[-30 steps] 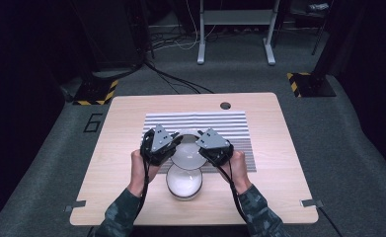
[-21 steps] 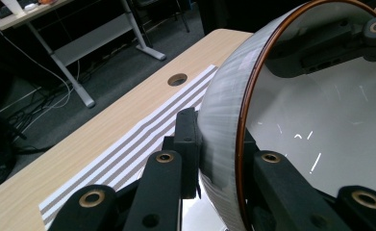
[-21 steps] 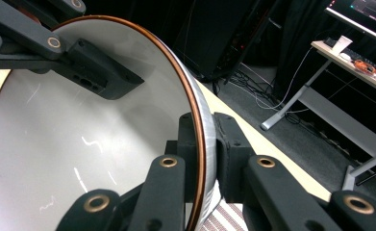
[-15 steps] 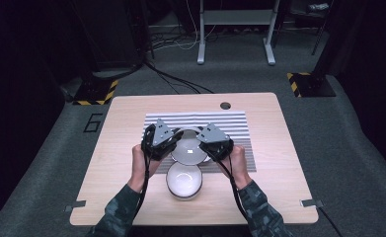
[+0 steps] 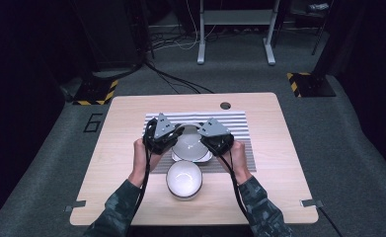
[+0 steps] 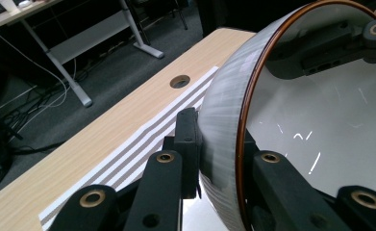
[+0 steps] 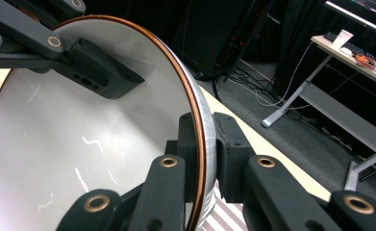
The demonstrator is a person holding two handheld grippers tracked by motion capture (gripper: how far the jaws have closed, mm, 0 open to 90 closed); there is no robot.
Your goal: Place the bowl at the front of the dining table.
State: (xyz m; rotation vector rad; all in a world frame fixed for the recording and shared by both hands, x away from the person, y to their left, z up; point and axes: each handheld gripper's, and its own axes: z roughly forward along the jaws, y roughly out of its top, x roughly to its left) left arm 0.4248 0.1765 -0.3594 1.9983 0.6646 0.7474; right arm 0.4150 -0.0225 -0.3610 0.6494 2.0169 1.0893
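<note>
A bowl [image 5: 190, 144], white inside with a brown rim and a grey outside, hangs tilted above the striped mat [image 5: 236, 123]. My left gripper [image 5: 174, 143] is shut on its left rim and my right gripper [image 5: 207, 143] is shut on its right rim. In the left gripper view the jaws [image 6: 219, 154] pinch the bowl's [image 6: 320, 120] wall, one pad inside and one outside. The right gripper view shows the same pinch [image 7: 207, 144] on the bowl [image 7: 80, 134]. A second white bowl [image 5: 184, 178] stands on the table just in front of the held one.
The wooden table [image 5: 121, 148] has a round hole [image 5: 225, 105] near its far edge. Beyond it lie grey carpet, cables and a desk frame [image 5: 235, 29]. Bare wood flanks the mat on the left and right.
Both grippers and the held bowl have shifted slightly towards the far side, away from the front bowl, and the bowl now tilts more. The front bowl has stayed put.
</note>
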